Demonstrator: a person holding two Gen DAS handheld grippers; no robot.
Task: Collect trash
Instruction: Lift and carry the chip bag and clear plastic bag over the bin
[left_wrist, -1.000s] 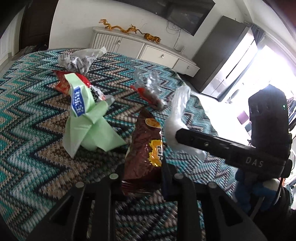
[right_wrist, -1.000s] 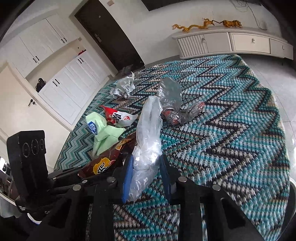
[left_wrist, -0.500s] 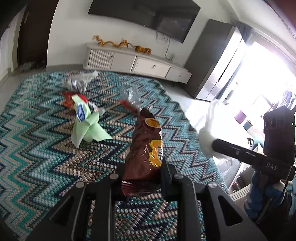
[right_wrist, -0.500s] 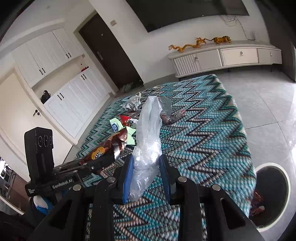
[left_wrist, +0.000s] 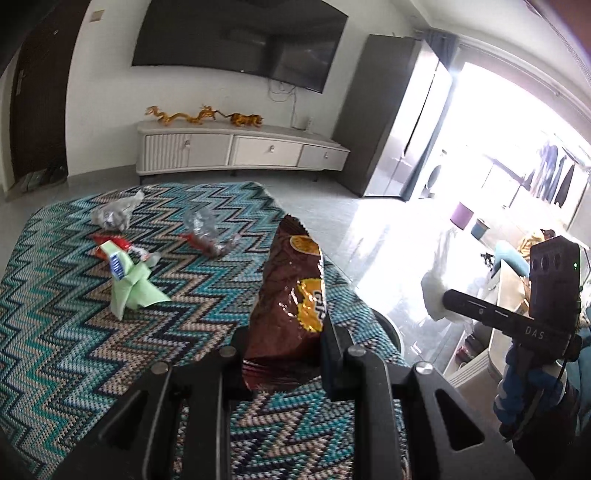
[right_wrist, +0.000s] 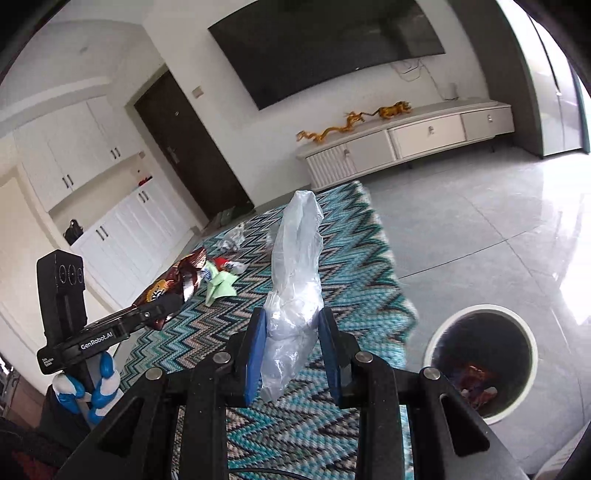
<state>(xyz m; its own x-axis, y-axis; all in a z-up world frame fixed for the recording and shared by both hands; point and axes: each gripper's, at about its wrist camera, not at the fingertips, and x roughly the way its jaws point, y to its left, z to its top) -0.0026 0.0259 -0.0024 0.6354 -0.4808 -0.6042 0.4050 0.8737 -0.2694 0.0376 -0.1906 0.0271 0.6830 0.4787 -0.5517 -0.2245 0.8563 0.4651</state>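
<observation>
Left gripper grips one chip bag; right gripper grips one plastic bag; four wrappers left on rug.

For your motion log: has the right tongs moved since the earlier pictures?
Yes. The right tongs, gripping the clear plastic bag, rose and swung right off the zigzag rug toward the trash bin.

The left gripper pinches a crinkled brown foil snack bag upright between its jaws; beyond the jaws lies a zigzag-patterned teal woven rug.
</observation>
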